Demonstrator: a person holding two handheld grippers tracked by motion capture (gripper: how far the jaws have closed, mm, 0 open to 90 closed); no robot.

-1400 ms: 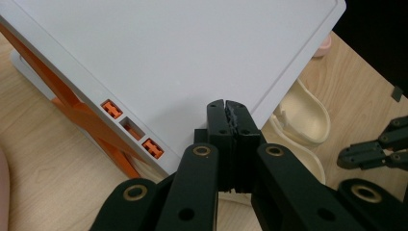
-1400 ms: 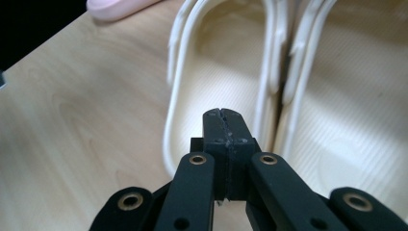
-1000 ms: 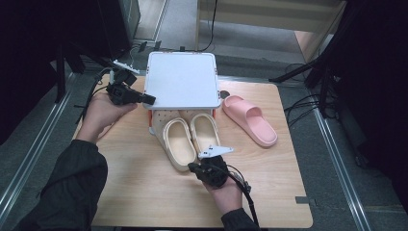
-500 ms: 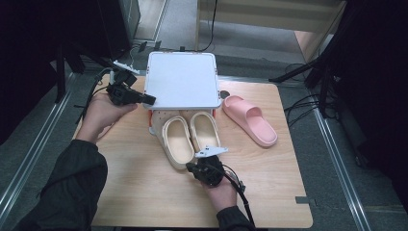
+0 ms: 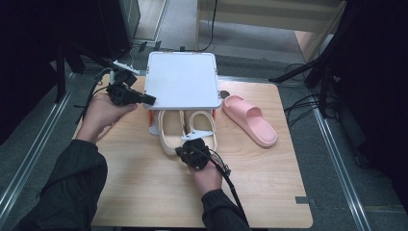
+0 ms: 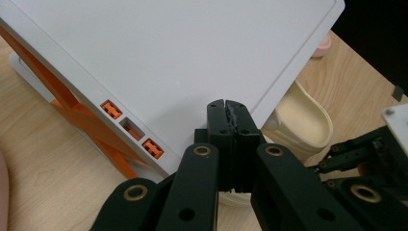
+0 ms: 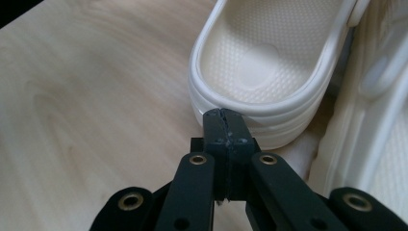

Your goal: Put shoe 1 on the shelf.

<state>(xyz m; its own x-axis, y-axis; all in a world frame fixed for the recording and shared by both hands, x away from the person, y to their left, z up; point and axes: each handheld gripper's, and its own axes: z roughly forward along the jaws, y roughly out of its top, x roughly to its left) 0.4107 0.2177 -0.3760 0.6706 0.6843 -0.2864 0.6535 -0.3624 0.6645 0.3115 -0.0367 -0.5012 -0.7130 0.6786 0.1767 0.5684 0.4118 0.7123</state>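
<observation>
Wooden table (image 5: pixel 144 192): cream slipper's heel (image 7: pixel 260 120) just beyond closed right tongs (image 7: pixel 224 115); left tongs (image 6: pixel 226 107) together.

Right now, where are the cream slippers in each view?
High view: cream slippers at centre, toes under the white shelf.
Left gripper view: right of centre, beneath the shelf's edge.
Right gripper view: a heel, top centre.
Shared landmark: the wooden table.
</observation>
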